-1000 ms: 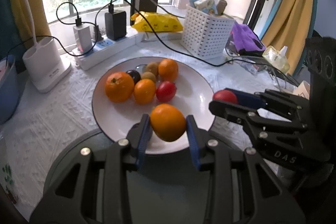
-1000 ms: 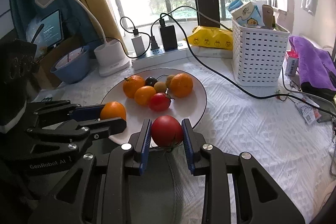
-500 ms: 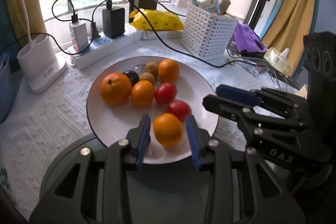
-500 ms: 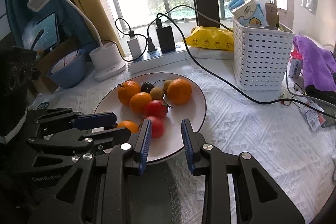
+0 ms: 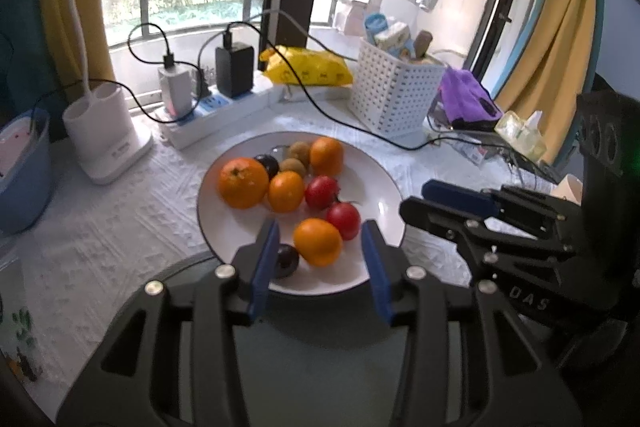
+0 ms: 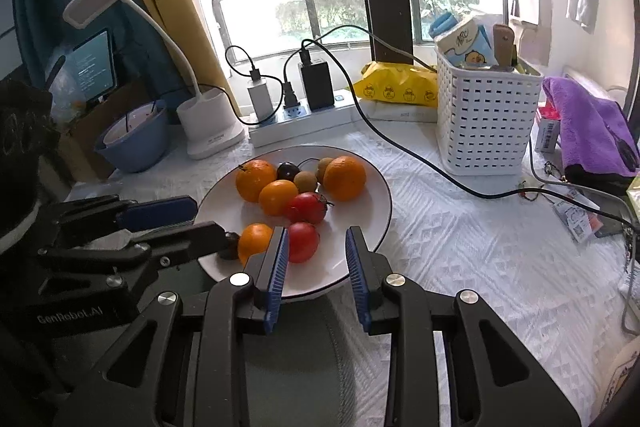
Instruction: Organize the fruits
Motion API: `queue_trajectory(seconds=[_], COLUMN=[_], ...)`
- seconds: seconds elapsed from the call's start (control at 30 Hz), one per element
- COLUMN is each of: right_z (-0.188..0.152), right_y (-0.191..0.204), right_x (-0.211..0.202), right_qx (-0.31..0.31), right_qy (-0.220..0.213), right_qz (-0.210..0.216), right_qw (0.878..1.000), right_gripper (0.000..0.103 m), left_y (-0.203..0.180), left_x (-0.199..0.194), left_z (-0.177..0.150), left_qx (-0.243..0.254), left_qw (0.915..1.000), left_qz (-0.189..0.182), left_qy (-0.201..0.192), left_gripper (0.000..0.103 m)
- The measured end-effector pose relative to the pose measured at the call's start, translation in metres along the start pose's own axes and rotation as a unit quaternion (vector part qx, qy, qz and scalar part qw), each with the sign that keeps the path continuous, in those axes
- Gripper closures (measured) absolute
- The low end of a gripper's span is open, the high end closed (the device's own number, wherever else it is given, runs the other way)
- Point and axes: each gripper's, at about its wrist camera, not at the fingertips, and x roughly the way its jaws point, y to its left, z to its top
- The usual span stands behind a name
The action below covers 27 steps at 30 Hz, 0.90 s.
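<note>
A white plate (image 5: 382, 183) (image 6: 380, 187) holds several fruits. An orange (image 5: 318, 242) (image 6: 255, 242) and a red tomato (image 5: 344, 221) (image 6: 303, 242) lie at its near side, beside a dark plum (image 5: 285, 261). Further back lie more oranges (image 5: 243, 182), a second tomato (image 5: 321, 192), kiwis and another plum. My left gripper (image 5: 320, 259) is open and empty, above the near rim, fingers either side of the orange without touching. My right gripper (image 6: 316, 259) is open and empty, just right of the tomato. Each gripper shows in the other's view.
A white basket (image 6: 484, 123) stands at the back right with a black cable (image 6: 400, 147) running past the plate. A power strip (image 5: 216, 115), lamp base (image 5: 104, 143), blue bowl (image 6: 134, 139), yellow packet (image 5: 308, 69) and purple cloth (image 6: 588, 131) ring the back.
Both grippers opened and let go: the orange left the left gripper and the tomato left the right one, both now lying on the plate. Both grippers drew back a little.
</note>
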Motion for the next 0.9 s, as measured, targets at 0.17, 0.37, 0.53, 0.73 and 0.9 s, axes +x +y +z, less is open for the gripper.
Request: queue_trajectory(seconds=[0.17,0.37,0.53,0.73,0.9], right_z=[-0.002,-0.007,-0.01,-0.017,-0.022], right_y=[0.009,0.021,0.03,0.044,0.054], right_x=[-0.012,-0.026,-0.039,-0.054,-0.068], right_qx=[-0.003,-0.009,-0.013,-0.021,-0.025], right_qy=[-0.003,-0.009,-0.015,-0.02,-0.028], right_qz=[-0.002,-0.006,-0.01,-0.012,-0.015], right_qw=[1.0,1.0,1.0,1.0,0.999], right_gripper=[0.072,0.072,0.072,0.072,0.072], left_y=[0.001,0.0,0.001,0.004,0.005], left_x=[-0.017,-0.038,-0.056,-0.077,-0.096], left_z=[-0.003,-0.01,-0.015,-0.024,-0.034], left_qx=[-0.001,-0.001,-0.002,-0.009,-0.008], left_qw=[0.9999,0.9995,0.999,0.9984,0.9978], left_qz=[0.003,0.005,0.006,0.007,0.01], left_qy=[-0.013,-0.03,-0.044,-0.055,-0.066], left_gripper=[0.059,0.058,0.058,0.058,0.058])
